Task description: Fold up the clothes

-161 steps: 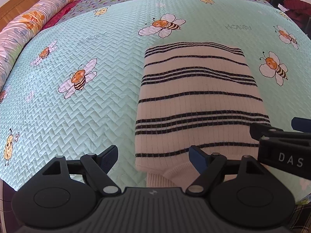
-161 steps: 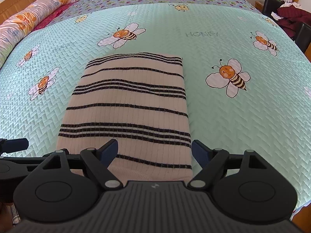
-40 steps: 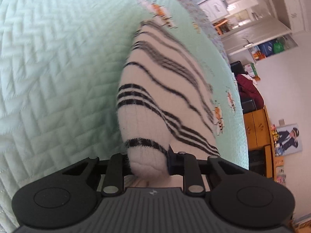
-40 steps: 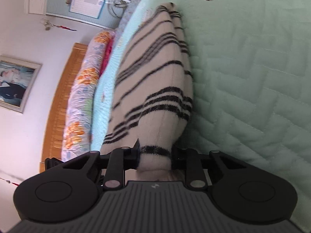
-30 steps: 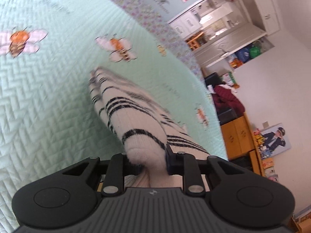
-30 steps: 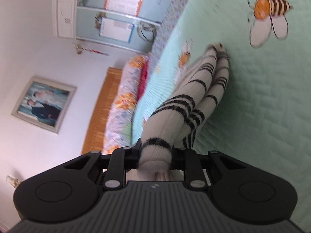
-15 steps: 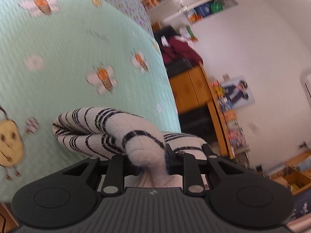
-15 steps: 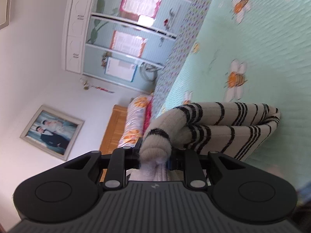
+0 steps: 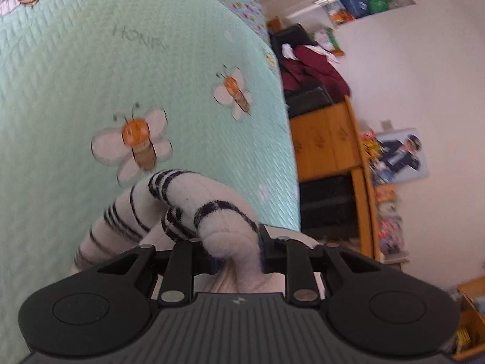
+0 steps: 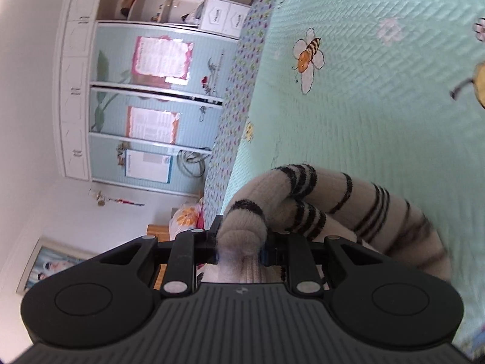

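Left gripper (image 9: 235,253) pinching thick fold of striped sweater (image 9: 188,200), jaws easing apart slightly, knit bulging between them. Right gripper (image 10: 241,250) clamping other bunched fold of same sweater (image 10: 348,209). Sweater hanging doubled between 2 grippers, above mint bee-print bedspread (image 9: 91,75). Wooden cabinet (image 9: 327,148) beside bed.

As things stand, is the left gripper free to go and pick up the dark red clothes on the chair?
Probably not: the left gripper is clamped on the striped sweater, and the dark red clothes lie beyond the bed's edge.
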Motion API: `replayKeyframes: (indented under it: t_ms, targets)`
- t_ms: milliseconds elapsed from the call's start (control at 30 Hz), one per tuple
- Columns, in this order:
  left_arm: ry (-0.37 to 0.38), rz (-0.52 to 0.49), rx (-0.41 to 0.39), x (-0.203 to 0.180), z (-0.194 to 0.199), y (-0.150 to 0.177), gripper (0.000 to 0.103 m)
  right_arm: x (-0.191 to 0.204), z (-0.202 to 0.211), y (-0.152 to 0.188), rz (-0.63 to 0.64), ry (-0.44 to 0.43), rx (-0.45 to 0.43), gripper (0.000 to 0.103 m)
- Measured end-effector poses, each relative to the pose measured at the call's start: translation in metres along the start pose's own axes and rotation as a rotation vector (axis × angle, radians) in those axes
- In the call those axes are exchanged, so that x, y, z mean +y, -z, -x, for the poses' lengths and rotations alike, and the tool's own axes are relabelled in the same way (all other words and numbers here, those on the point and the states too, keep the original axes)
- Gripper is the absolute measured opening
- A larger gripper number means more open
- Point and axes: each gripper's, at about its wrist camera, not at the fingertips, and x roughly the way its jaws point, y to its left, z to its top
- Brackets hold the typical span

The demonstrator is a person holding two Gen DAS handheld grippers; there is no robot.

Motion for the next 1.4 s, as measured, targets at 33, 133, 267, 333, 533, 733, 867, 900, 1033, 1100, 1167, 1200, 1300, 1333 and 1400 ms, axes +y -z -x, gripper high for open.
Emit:
replayKeyframes:
  t_ms: [33,133,267,333,533,733,867,900,1033,1100,1167,1200,1300,1333,1400]
  targets:
    - [-0.008,0.025,0.018,0.006,-0.014,-0.016,0.033,-0.004,-0.018,-0.014,-0.003,0.010,0.013,0.023]
    - [-0.031,0.175,0.023,0.039,-0.048,-0.064,0.046,-0.033,-0.076,-0.057,-0.072,0.048,0.065,0.037]
    - [-0.041,0.393,-0.091,0.086,-0.066,-0.113,0.047,-0.074,-0.115,-0.098,-0.189,-0.116,0.049,0.051]
    - [-0.032,0.406,-0.124,0.095,-0.062,-0.120,0.047,-0.085,-0.122,-0.110,-0.224,-0.193,0.008,0.053]
    - [-0.037,0.029,-0.103,0.052,-0.044,-0.067,0.048,-0.076,-0.088,-0.084,-0.046,-0.148,-0.036,0.054]
    - [-0.223,-0.353,-0.139,0.030,-0.065,0.021,0.058,-0.066,-0.066,-0.019,0.206,-0.016,-0.022,0.054]
    - [-0.317,-0.381,-0.168,0.059,-0.086,0.034,0.054,-0.090,-0.089,0.000,0.372,0.273,0.016,0.000]
    - [-0.317,-0.363,-0.172,0.057,-0.080,0.032,0.054,-0.095,-0.086,-0.001,0.352,0.282,0.005,0.000]
    - [-0.314,-0.304,-0.240,0.040,-0.056,0.025,0.046,-0.072,-0.073,-0.010,0.396,0.274,-0.075,0.008]
    - [-0.281,-0.315,-0.286,0.027,-0.062,0.012,0.050,-0.055,-0.079,-0.022,0.403,0.211,-0.092,0.013]
    - [-0.273,-0.292,-0.285,0.020,-0.080,-0.009,0.050,-0.044,-0.100,-0.038,0.378,0.168,-0.088,0.015]
    - [-0.291,-0.278,-0.286,0.021,-0.091,-0.019,0.050,-0.039,-0.114,-0.045,0.369,0.167,-0.087,0.021]
    - [-0.415,-0.241,-0.292,0.034,-0.121,-0.042,0.048,-0.058,-0.146,-0.062,0.325,0.227,-0.099,0.026]
    - [-0.433,-0.242,-0.294,0.043,-0.127,-0.043,0.045,-0.067,-0.153,-0.064,0.315,0.253,-0.109,0.026]
    - [-0.443,-0.301,-0.335,0.049,-0.129,-0.038,0.046,-0.086,-0.166,-0.069,0.294,0.304,-0.128,0.000]
